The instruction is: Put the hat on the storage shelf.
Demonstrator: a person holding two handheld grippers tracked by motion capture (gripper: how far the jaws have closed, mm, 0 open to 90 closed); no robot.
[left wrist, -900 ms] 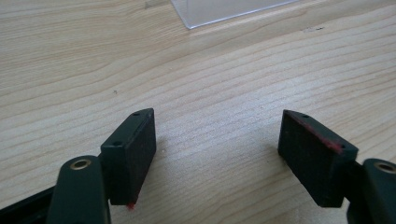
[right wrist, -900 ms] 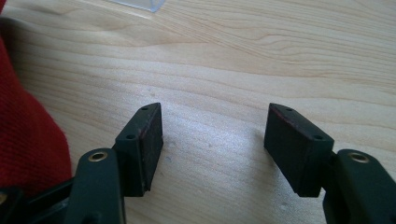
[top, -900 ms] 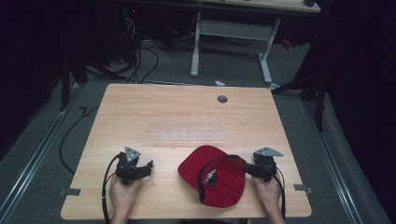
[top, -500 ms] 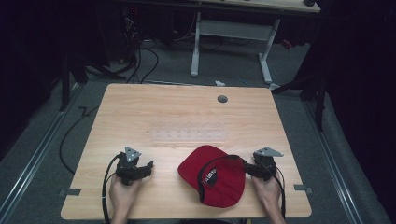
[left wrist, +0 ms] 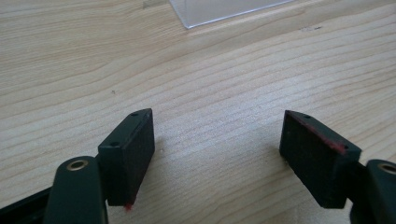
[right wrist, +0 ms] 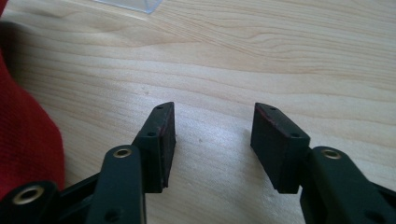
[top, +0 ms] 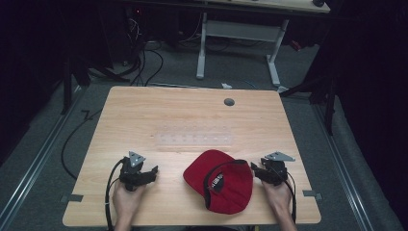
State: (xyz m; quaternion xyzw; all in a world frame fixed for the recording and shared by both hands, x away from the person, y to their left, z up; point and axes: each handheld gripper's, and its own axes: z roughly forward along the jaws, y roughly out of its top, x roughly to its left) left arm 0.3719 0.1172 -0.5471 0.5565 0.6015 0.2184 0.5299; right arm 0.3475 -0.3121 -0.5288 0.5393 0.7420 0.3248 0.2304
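Observation:
A red cap [top: 219,185] with a black strap and a label inside lies near the front edge of the wooden table [top: 192,120]. To the cap's left, a hand holds my left gripper [top: 150,172] low over the wood. Its jaws stand open in the left gripper view [left wrist: 217,115], with bare wood between them. My right gripper [top: 256,169] sits just right of the cap, held by the other hand. It is open too [right wrist: 213,107], nothing between its pads [right wrist: 273,140], and the cap's red cloth [right wrist: 23,135] shows at the left edge.
A clear plastic strip [top: 195,139] lies flat at mid-table, and its corner shows ahead of each gripper [left wrist: 224,9] [right wrist: 130,4]. A grey round cap [top: 229,102] sits in the table's back part. Cables [top: 72,144] and a white desk frame [top: 240,33] stand on the floor beyond.

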